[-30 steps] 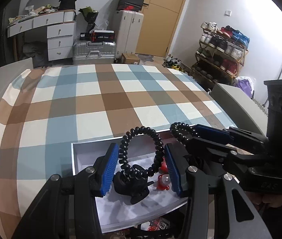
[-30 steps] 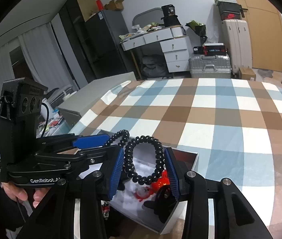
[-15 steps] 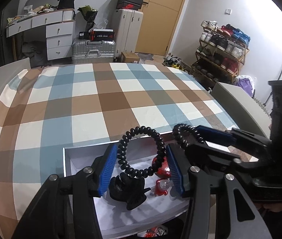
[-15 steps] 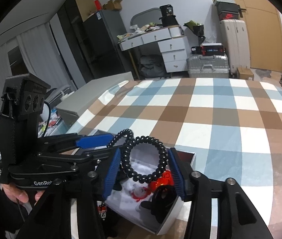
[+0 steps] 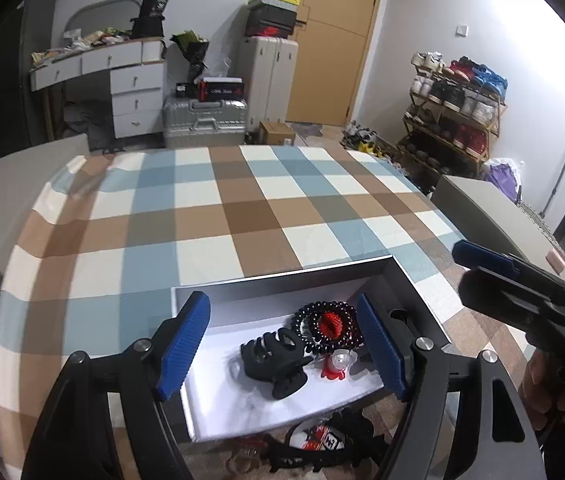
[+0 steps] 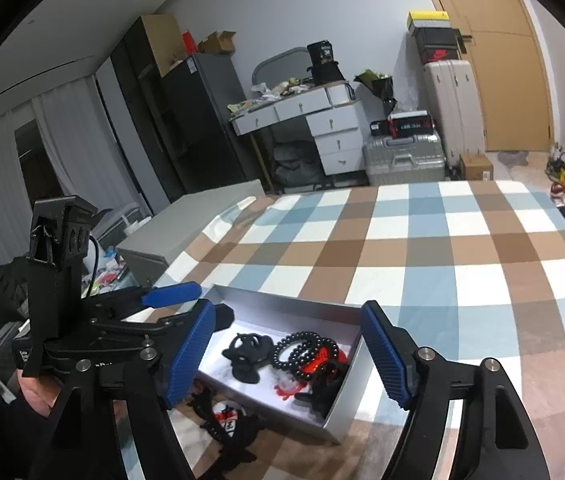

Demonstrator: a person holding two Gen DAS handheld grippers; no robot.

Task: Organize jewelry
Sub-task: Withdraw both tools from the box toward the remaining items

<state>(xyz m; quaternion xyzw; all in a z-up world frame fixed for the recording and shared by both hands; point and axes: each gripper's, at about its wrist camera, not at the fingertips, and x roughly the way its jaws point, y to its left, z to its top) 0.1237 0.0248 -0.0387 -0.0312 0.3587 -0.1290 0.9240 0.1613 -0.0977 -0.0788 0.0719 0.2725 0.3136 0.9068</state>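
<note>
Black beads of the bracelet (image 5: 324, 326) lie coiled inside the white box (image 5: 218, 396), which sits at the near edge of the checked bench (image 5: 242, 216), toward its right corner in the left wrist view. The bracelet rests over a red ornament (image 5: 330, 323) and touches the black hair claw (image 5: 276, 354) beside it. The left hand-held gripper (image 5: 282, 344) and the right hand-held gripper (image 6: 288, 354) have both just been opening; each now stands wide with nothing between its blue pads, so the release into the box looks done. The step in hand is the clean withdrawal. Doing it well means lifting both grippers straight up and back without dragging a pad through the coil, since loose beads would snag and spill over the low box wall. More items (image 5: 322, 436) lie on the bench in front of the box; the next pick probably comes from there, taken one piece at a time.
</note>
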